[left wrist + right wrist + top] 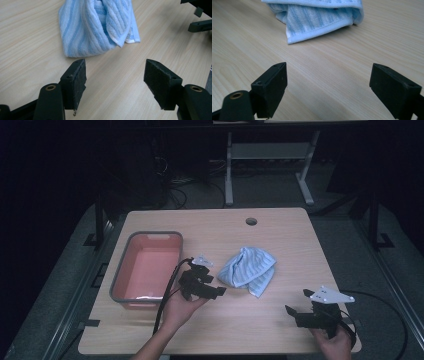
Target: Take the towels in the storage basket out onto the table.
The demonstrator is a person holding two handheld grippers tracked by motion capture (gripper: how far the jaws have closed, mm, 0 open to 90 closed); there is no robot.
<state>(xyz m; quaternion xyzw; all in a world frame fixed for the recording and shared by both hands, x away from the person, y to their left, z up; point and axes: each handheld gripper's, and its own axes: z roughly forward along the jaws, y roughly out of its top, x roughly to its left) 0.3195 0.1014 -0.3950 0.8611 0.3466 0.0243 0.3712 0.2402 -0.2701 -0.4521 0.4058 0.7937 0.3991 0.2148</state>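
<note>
left of the towel (249, 271), the bin (125, 270) looks empty; both tools (209, 280) (300, 306) gape apart.

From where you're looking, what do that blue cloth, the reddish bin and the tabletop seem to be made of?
The blue cloth looks like terry cotton: soft ribbed pile in pale stripes, with a stitched hem. The reddish bin appears to be moulded plastic, smooth and slightly shiny, with a grey rim. The tabletop shows light wood grain with a matte finish, likely laminate rather than solid wood, though I can't be sure.
</note>
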